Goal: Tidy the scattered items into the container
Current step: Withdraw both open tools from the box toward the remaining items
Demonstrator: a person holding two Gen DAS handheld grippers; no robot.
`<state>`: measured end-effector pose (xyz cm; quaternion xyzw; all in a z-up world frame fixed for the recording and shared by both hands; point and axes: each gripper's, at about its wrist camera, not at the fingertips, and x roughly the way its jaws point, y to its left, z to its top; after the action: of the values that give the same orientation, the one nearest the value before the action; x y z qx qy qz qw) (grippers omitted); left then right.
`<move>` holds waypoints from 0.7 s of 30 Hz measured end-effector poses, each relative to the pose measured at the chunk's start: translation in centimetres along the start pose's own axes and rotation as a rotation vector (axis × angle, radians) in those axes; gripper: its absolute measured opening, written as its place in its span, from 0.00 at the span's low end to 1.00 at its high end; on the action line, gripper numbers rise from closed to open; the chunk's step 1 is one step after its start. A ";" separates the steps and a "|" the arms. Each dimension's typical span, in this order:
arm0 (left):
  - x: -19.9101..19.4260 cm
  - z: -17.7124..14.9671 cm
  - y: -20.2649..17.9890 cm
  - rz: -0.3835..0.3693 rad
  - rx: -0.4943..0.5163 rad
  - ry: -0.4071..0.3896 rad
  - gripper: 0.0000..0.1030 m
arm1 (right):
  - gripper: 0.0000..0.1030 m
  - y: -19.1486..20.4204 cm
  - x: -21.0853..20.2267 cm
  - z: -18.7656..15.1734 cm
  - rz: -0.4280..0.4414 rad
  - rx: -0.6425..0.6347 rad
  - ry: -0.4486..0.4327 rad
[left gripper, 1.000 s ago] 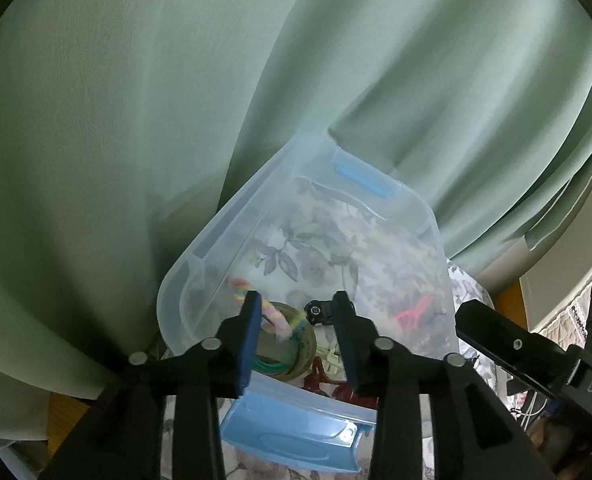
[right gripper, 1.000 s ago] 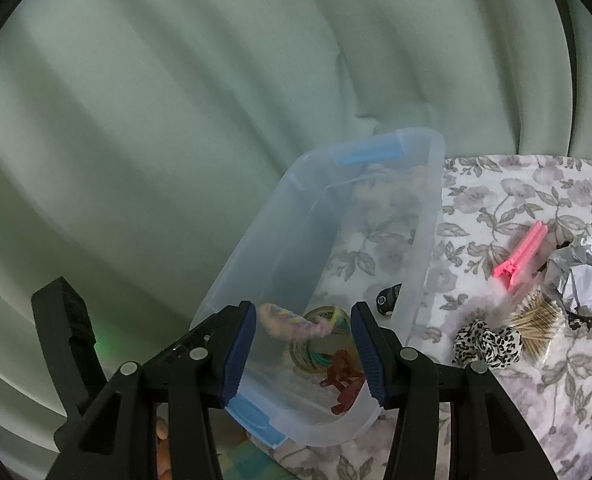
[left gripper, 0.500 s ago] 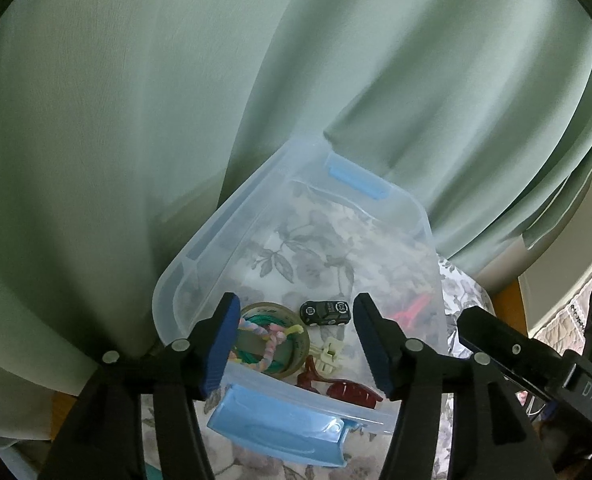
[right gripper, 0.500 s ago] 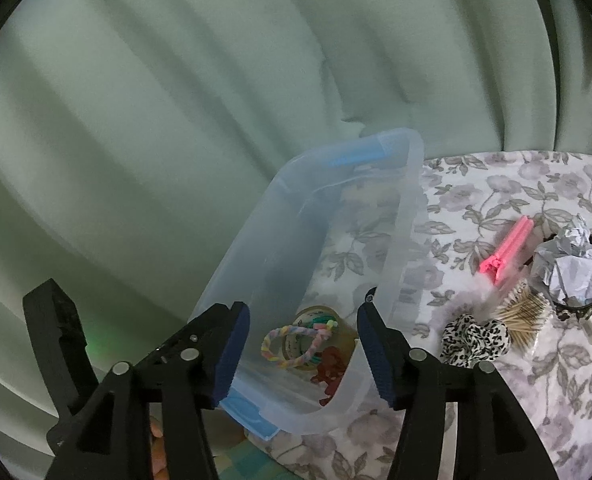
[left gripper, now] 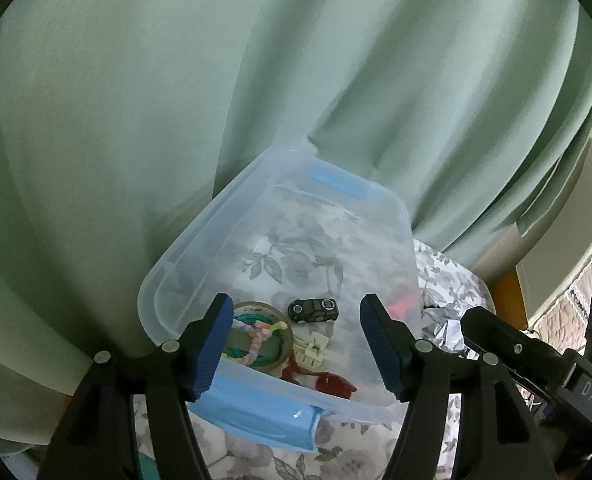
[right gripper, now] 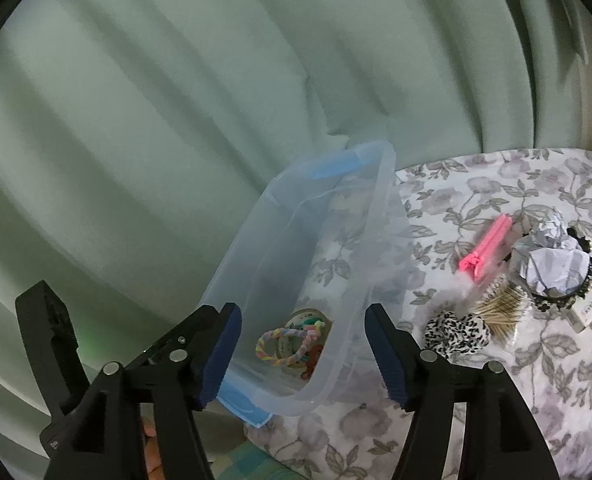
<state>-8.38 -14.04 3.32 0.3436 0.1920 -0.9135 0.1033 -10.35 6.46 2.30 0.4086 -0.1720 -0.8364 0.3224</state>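
Both grippers over container, jaws opening, nothing btwn them.
Left gripper [left gripper: 296, 344] & right gripper [right gripper: 302, 350] empty; rope ring [right gripper: 286, 344] lies in container [left gripper: 184, 264] on tape roll [left gripper: 256, 338]; pink clip [right gripper: 484, 248], scrunchie [right gripper: 456, 332] still on tabletop [right gripper: 496, 184].

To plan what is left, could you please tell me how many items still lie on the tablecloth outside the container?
4: pink clip, crumpled paper, toothpick bundle, leopard-print scrunchie. More may be hidden.

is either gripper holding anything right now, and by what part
Nothing is held. The left gripper and right gripper are both opening with nothing between their pads; the pastel rope ring lies in the container.
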 end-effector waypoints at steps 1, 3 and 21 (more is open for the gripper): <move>-0.2 0.0 -0.3 0.001 0.007 -0.002 0.68 | 0.70 -0.2 -0.3 0.0 0.000 0.003 -0.005; -0.5 -0.1 -1.0 -0.001 0.020 -0.007 0.70 | 0.72 -0.6 -0.8 0.0 -0.001 0.010 -0.017; -2.0 -1.5 -8.6 -0.027 0.193 0.003 0.70 | 0.85 -5.6 -7.3 -0.3 -0.043 0.081 -0.147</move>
<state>-8.74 -5.45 6.02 0.3504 0.1079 -0.9286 0.0570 -9.00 15.52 3.17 0.3624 -0.2200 -0.8633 0.2739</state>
